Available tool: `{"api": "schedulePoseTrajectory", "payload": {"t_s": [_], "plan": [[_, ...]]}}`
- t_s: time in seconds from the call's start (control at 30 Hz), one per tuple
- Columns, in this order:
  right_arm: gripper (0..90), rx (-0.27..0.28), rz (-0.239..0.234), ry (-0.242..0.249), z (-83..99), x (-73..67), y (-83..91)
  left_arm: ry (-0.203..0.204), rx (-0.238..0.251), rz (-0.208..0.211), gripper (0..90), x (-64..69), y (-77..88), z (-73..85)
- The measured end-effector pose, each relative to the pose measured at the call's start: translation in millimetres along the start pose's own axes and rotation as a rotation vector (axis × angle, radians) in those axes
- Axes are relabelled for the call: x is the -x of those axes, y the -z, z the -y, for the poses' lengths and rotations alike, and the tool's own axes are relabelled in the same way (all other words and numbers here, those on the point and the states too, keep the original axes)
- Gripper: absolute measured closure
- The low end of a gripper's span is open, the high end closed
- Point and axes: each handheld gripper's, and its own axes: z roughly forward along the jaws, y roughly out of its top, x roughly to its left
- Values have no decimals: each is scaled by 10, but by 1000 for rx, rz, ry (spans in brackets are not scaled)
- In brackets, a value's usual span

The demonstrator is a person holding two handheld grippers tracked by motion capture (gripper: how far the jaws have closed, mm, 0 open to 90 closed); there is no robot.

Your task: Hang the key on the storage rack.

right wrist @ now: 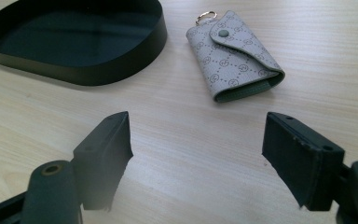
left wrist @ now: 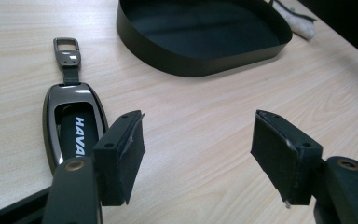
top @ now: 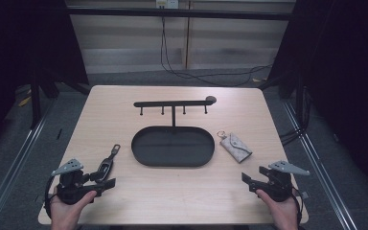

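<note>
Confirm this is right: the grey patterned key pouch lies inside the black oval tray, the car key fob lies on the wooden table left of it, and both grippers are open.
Not quite. The grey patterned key pouch lies on the wooden table, right of the black oval tray, not in it; the high view shows this. The car key fob does lie left of the tray, and both grippers are open.

This looks like a lab or test room, not a home. A small wooden table stands alone inside a dark metal frame. Black curtains hang at the sides. Loose cables lie on the grey floor by a plain wall.
</note>
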Motion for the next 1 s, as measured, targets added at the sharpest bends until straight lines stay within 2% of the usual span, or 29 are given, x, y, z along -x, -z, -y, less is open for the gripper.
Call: {"api": "schedulePoseTrajectory", "payload": {"t_s": [0.17, 0.23, 0.43, 0.53, 0.77, 0.9, 0.97, 1.0], "plan": [[226, 3, -1, -18, -1, 22, 4, -3, -11, -4, 379, 16, -24, -8], [218, -1, -5, -21, 6, 26, 6, -5, -6, 14, 385, 24, -27, -12], [200, -19, -8, -36, 10, 51, -10, -15, -13, 18, 384, 20, -34, -40], [200, -19, -7, -36, 6, 51, -21, -11, -7, 5, 384, 9, -48, -79], [189, -31, 5, -29, 10, 32, -31, -48, -47, -10, 373, -21, -145, -232], [189, -34, 4, -31, 8, 42, -37, -40, -67, -16, 372, -54, -186, -290], [189, -40, 3, -26, 8, 34, -45, -43, -83, -44, 368, -70, -212, -344], [188, -42, 0, -20, 7, 28, -46, -31, -80, -57, 367, -73, -217, -365]]}}
